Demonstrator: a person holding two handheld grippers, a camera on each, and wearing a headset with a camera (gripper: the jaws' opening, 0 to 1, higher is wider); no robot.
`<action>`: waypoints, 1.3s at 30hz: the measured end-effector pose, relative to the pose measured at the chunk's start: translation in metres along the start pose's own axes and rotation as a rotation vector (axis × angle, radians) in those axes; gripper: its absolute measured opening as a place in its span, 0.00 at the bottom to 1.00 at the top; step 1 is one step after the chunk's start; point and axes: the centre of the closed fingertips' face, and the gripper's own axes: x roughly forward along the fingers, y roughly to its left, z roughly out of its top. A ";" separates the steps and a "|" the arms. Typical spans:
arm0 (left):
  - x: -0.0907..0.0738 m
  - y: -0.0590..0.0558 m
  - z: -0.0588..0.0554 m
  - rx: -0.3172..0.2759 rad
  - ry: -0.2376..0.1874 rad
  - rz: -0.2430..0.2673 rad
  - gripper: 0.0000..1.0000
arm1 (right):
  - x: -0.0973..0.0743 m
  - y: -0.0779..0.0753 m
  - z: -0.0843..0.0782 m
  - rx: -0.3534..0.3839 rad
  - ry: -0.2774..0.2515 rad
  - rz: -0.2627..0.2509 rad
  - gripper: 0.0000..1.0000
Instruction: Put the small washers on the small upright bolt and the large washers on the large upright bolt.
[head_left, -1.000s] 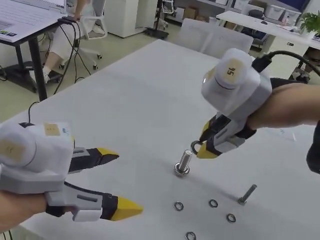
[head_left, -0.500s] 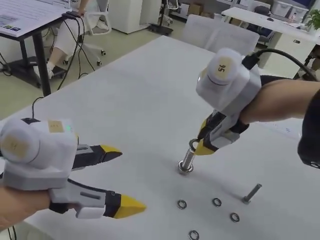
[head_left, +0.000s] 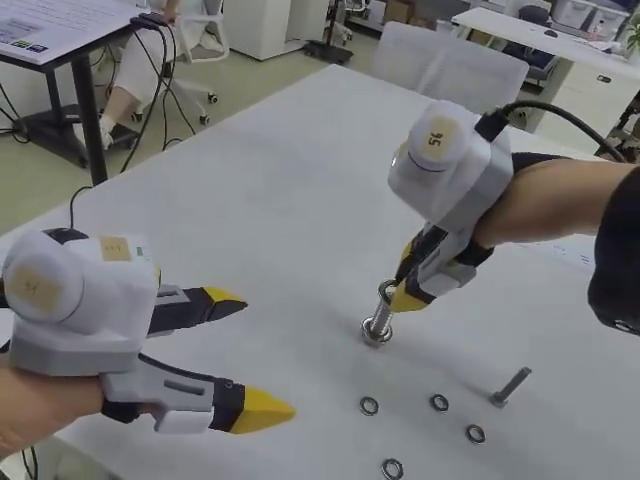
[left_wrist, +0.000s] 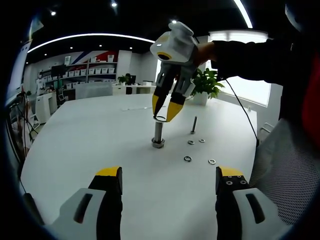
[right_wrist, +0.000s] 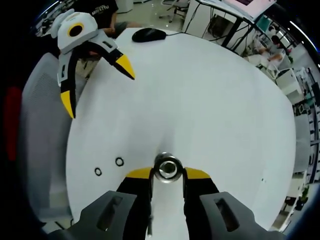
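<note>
White table (head_left: 250, 180), both bolts standing on it. We see the right gripper (head_left: 395, 296) tipped down over the large upright bolt (head_left: 378, 322), its yellow tips pinched on a washer (head_left: 386, 291) right at the bolt's top end. In the right gripper view the ring sits between our two tips with the bolt end showing through its hole. We can't tell whether the ring is over the threads or just touching the top. The bolt stands on its hex head.

Left gripper (head_left: 252, 354) hangs low at the near left of the table, well apart from the bolt. Its jaws are wide apart with nothing between them. Its own view looks straight across at the bolt and the other gripper.

Small upright bolt (head_left: 510, 386) stands to the right of the large one, near it but not touching. Four loose washers (head_left: 369, 405) lie flat on the table on our side of the two bolts. Two sit in a row closer to the bolts and two sit nearer us. None of them touch each other or either bolt. We can't call their sizes from these views.

Black mouse (right_wrist: 148, 34) sits near the table's edge beyond the left gripper, seen in the right gripper view.
</note>
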 end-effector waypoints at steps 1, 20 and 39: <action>0.000 0.000 0.000 0.000 0.001 0.000 0.76 | 0.001 0.000 0.000 0.001 0.002 0.002 0.24; 0.001 0.000 -0.004 -0.009 0.008 -0.002 0.75 | 0.012 0.003 -0.005 0.008 0.023 0.024 0.24; 0.000 0.001 -0.004 -0.019 0.012 0.006 0.75 | 0.034 0.007 -0.012 0.009 0.065 0.057 0.24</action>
